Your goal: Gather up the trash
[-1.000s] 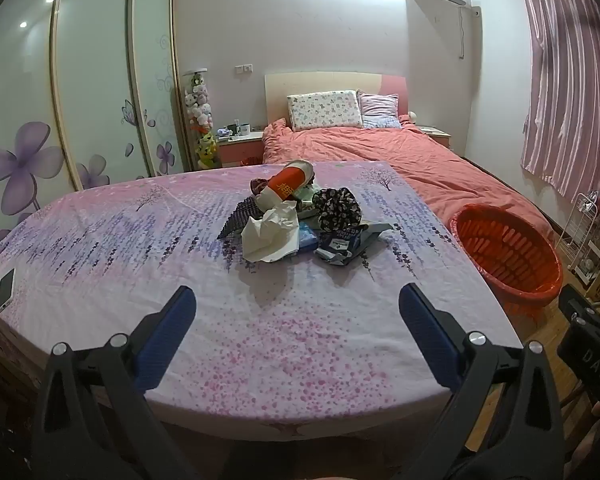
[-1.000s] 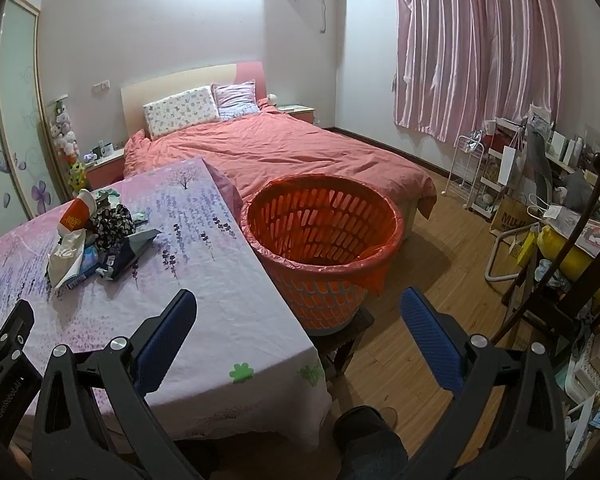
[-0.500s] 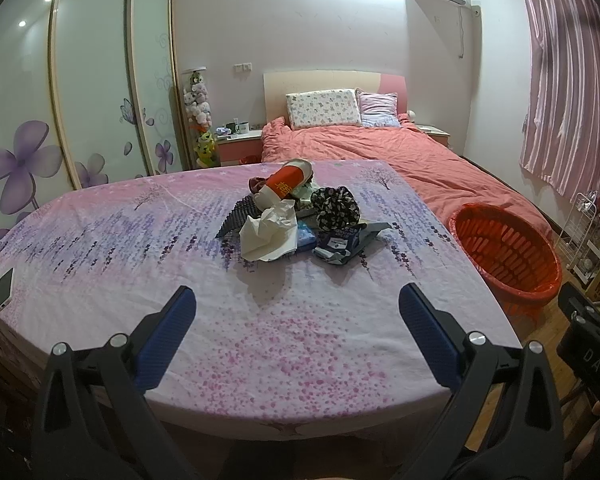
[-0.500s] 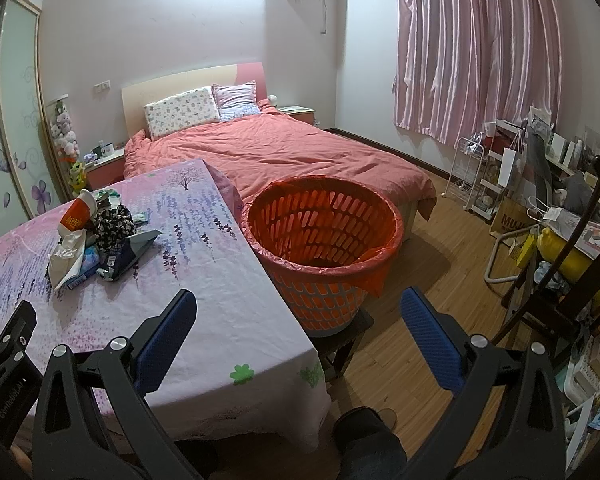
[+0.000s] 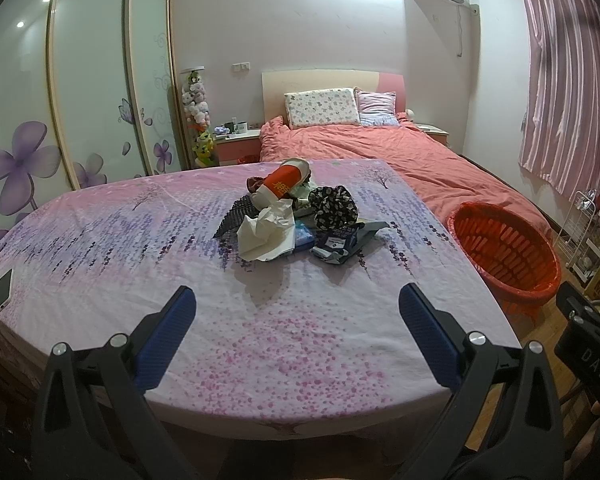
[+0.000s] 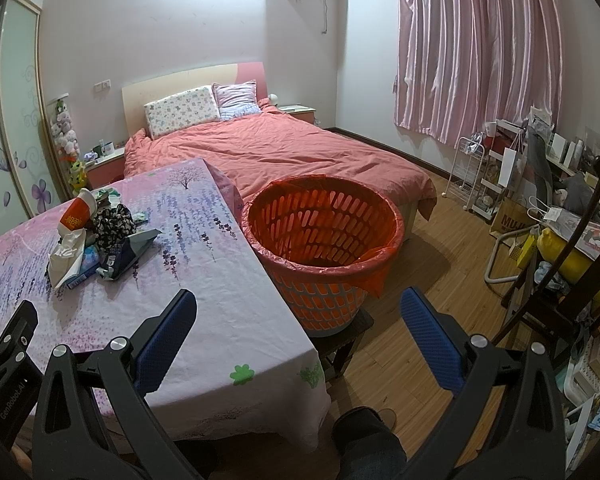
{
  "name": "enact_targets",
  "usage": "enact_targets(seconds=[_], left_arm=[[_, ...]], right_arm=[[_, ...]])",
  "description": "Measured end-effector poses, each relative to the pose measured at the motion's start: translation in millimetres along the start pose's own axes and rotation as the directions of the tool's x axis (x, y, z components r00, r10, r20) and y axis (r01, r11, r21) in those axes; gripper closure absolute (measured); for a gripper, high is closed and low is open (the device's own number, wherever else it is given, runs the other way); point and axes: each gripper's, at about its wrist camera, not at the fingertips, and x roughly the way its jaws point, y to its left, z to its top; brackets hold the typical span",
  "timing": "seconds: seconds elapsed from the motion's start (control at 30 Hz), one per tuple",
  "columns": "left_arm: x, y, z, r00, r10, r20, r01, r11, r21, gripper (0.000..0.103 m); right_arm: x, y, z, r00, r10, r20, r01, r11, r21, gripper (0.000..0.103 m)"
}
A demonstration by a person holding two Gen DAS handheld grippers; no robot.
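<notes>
A pile of trash sits mid-table: a red and white paper cup (image 5: 283, 185), crumpled white paper (image 5: 266, 233), a black floral wad (image 5: 333, 207), a blue packet (image 5: 303, 237) and a grey-blue pouch (image 5: 346, 242). The pile also shows in the right wrist view (image 6: 96, 240). An orange basket (image 6: 322, 248) lined with a red bag stands on a low stool beside the table's right edge; it also shows in the left wrist view (image 5: 505, 253). My left gripper (image 5: 296, 332) is open and empty over the near table edge. My right gripper (image 6: 298, 332) is open and empty, near the table corner.
The table wears a pink and purple floral cloth (image 5: 140, 240). A phone (image 5: 3, 289) lies at its left edge. A bed with a coral cover (image 6: 284, 152) stands behind. Wardrobe doors (image 5: 92, 92) are at left. Racks and clutter (image 6: 540, 208) line the right wall.
Both views have drifted only slightly. Nothing has been picked up or moved on the table.
</notes>
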Motion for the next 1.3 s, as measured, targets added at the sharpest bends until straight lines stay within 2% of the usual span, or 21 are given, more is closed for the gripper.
enact_targets(seconds=[1.3], left_arm=[[0.2, 0.0, 0.0, 1.000, 0.000, -0.005, 0.000, 1.000, 0.000, 0.004]], right_arm=[[2.2, -2.4, -1.3, 1.000, 0.000, -0.003, 0.000, 1.000, 0.001, 0.002]])
